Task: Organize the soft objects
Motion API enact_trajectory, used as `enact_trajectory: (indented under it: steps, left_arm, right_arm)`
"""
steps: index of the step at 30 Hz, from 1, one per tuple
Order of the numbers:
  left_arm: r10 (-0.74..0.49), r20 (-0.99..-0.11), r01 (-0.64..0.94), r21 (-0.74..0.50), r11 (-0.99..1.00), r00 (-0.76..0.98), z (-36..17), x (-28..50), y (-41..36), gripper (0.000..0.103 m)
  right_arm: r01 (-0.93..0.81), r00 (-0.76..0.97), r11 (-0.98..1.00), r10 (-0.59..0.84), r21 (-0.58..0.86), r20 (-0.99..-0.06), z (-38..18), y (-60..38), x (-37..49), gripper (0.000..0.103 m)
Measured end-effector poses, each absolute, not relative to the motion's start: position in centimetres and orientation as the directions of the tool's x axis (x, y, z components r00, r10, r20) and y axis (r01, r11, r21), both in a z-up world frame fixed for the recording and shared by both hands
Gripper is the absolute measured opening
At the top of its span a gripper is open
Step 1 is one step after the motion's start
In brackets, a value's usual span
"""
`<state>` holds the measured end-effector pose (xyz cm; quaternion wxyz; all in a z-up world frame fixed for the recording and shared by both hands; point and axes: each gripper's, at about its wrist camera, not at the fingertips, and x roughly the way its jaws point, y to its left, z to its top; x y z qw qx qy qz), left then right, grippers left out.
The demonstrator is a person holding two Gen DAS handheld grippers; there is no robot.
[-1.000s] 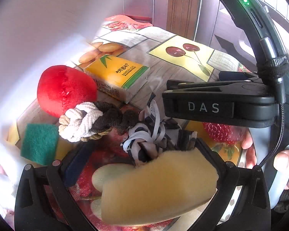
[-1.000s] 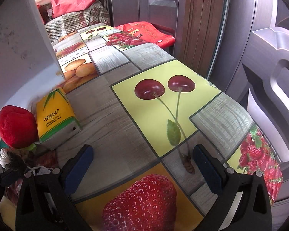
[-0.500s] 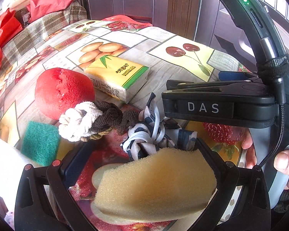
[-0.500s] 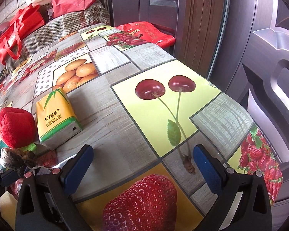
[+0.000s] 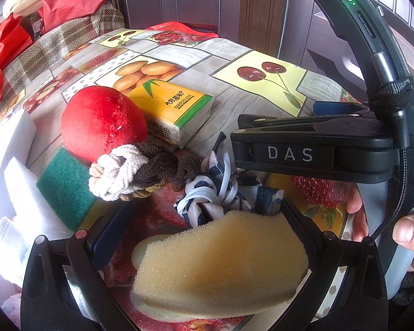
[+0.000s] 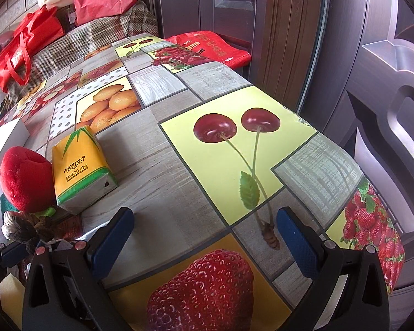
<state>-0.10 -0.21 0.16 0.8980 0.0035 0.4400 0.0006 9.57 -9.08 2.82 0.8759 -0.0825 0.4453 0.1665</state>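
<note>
In the left wrist view a yellow sponge (image 5: 220, 264) lies between the fingers of my left gripper (image 5: 198, 234), touching the right finger; the jaws stand wide. Beyond it lie a black-and-white fabric knot (image 5: 209, 193), a white-and-brown rope knot (image 5: 132, 171), a red plush fruit (image 5: 102, 124), a green scouring pad (image 5: 66, 184) and a yellow tissue pack (image 5: 174, 110). My right gripper (image 6: 204, 237) is open and empty over the fruit-print tablecloth (image 6: 179, 165); its body shows in the left wrist view (image 5: 303, 154). The red plush fruit (image 6: 24, 179) and tissue pack (image 6: 80, 168) show at its left.
White foam blocks (image 5: 22, 193) lie at the left edge. A brown door (image 6: 262, 27) and a red bag (image 6: 209, 47) stand past the table's far edge. Red bags (image 6: 19, 44) sit on a plaid-covered seat at the back left.
A white blurred object that covered the left of both views has gone, uncovering the table and the seat. The sponge has turned slightly between the left fingers. The right gripper has not moved.
</note>
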Motion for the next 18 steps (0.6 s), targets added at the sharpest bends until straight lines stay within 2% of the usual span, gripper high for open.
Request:
enact_trajectory:
  steps: [18]
  left_arm:
    - [0.004, -0.790, 0.002, 0.006, 1.000, 0.613, 0.20, -0.21, -0.16, 0.102]
  right_arm:
    - [-0.365, 0.550, 0.931, 0.212, -0.005, -0.808, 2.74, -8.91, 9.55, 0.103]
